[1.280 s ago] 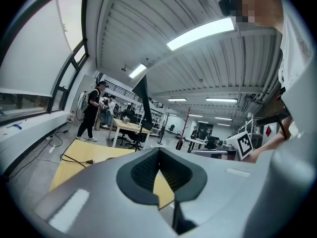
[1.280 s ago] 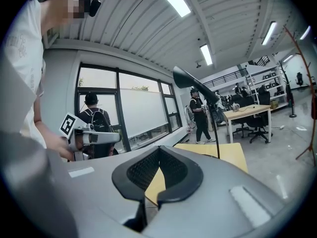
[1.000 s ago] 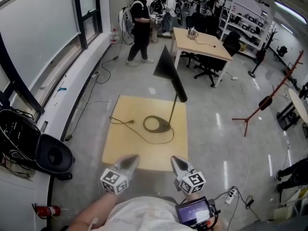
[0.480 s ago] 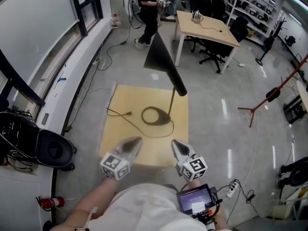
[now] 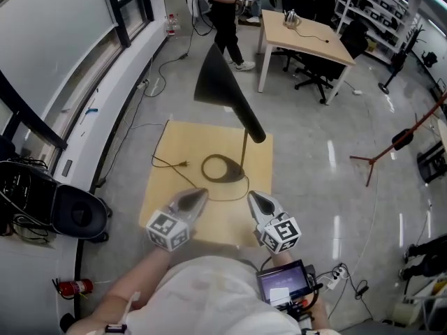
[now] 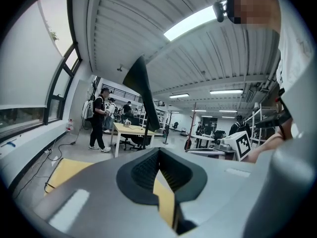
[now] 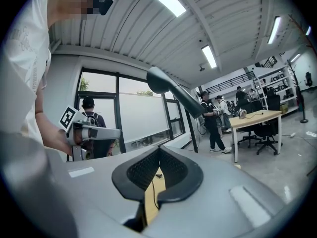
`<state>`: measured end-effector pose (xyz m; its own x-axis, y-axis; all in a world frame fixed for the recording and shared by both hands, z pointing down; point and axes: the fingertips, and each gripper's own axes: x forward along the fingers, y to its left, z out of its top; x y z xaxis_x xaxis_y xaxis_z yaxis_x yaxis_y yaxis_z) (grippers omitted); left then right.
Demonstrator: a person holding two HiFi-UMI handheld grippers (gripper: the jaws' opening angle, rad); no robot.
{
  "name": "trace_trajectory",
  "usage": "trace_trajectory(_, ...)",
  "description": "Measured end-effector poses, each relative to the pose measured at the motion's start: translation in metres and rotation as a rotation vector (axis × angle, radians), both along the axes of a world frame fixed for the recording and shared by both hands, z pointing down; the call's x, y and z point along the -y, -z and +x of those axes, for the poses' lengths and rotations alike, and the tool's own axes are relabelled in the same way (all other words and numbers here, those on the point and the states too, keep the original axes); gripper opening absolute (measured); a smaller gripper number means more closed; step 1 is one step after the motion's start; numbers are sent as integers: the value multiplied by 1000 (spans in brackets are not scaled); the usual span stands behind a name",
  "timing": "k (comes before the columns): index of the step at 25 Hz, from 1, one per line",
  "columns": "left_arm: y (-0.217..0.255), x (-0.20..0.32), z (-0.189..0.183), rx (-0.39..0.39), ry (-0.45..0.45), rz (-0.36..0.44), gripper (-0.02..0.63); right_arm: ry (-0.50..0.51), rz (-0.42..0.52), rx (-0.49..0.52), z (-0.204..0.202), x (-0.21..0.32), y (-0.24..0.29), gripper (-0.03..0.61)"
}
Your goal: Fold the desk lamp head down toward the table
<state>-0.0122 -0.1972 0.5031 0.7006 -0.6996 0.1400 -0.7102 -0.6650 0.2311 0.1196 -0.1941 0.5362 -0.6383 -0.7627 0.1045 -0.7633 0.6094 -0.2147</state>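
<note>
Beyond right hand-held gripper (image 5: 253,197), desk lamp (image 5: 218,84)

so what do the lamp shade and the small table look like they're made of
Lamp shade: even matte black, stiff cone, probably painted metal, possibly plastic. Table: pale yellowish, smooth flat top, looks like light wood or laminate.

Bright ceiling strip lights (image 6: 190,23), floor glare, strong fisheye edge distortion.

The lamp head (image 5: 220,82) was matt black and smooth. The table (image 5: 171,187) was pale wood, smooth on top. The floor (image 5: 314,159) was grey and shiny. My left gripper (image 5: 201,194) and right gripper (image 5: 252,197) were smooth grey plastic with rough black pads (image 7: 141,170).
</note>
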Motion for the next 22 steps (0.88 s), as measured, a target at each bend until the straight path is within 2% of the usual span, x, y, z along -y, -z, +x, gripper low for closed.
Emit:
trace_trajectory(4,-2,6,14,20,-2,-1,2,12,-3,-4,11,9,-3,14)
trace_trajectory(11,2,20,15,49,35,0,2,33,10,-13,18,20,-4,14)
trace_trajectory(17,19,35,11,52,44,11,2,23,14,-27,20,31,-6,14)
trace_trajectory(22,40,48,6,51,21,52,2,-8,51,-61,22,46,5,14)
